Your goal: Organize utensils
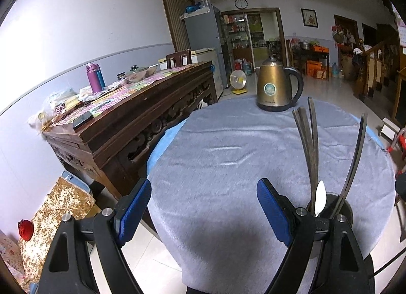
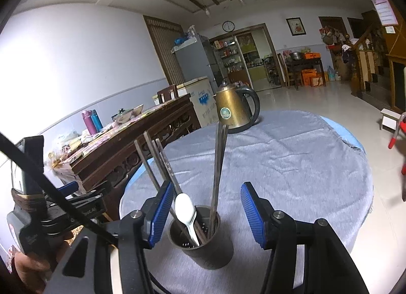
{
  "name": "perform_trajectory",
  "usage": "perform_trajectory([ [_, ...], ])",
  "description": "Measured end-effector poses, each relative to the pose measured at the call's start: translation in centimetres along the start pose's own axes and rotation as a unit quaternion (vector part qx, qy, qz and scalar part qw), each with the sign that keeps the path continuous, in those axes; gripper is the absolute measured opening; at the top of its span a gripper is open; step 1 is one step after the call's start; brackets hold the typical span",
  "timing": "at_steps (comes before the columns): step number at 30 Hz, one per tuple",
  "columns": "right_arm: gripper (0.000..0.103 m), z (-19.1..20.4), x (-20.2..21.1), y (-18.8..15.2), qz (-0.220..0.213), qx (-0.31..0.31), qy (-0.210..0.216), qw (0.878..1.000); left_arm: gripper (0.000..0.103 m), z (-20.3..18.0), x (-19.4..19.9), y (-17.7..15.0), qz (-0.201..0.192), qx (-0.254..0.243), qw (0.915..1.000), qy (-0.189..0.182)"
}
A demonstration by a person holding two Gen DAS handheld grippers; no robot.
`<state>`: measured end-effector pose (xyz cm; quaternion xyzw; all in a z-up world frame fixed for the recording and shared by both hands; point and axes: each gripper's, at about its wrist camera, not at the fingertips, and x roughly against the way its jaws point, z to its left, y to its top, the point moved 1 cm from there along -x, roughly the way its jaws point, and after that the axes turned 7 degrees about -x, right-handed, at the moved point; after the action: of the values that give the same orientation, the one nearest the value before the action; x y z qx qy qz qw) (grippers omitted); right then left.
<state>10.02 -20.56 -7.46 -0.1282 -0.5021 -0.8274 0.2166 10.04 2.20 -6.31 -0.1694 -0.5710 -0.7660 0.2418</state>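
Note:
A dark metal utensil cup (image 2: 203,253) stands on the grey-clothed round table (image 2: 291,167). It holds a white spoon (image 2: 186,209) and several long metal chopsticks (image 2: 219,162), some leaning left (image 2: 157,164). My right gripper (image 2: 206,200) is open just above and behind the cup's rim. The utensils rise between its blue pads, which press on nothing. In the left wrist view the cup (image 1: 349,207) sits behind the right finger, with the spoon (image 1: 320,197) and chopsticks (image 1: 310,142) in it. My left gripper (image 1: 204,192) is open over bare cloth, left of the cup.
A brass-coloured kettle (image 1: 274,88) stands at the table's far edge. A carved wooden sideboard (image 1: 127,116) cluttered with bottles and bowls runs along the wall on the left. A hand (image 2: 28,268) holds the left gripper's handle at the left edge.

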Motion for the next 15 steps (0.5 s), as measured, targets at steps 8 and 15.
perform_trajectory([
  [8, 0.060, 1.0, 0.5, -0.9, 0.024, 0.007, -0.007, 1.000, 0.086, -0.9, -0.1, -1.4, 0.023, -0.010, 0.9993, -0.026],
  [15, 0.060, 0.7, 0.5, -1.0, 0.031, 0.003, -0.024, 0.999, 0.086, -2.0, -0.2, -2.4, 0.037, -0.025, 0.9982, -0.041],
])
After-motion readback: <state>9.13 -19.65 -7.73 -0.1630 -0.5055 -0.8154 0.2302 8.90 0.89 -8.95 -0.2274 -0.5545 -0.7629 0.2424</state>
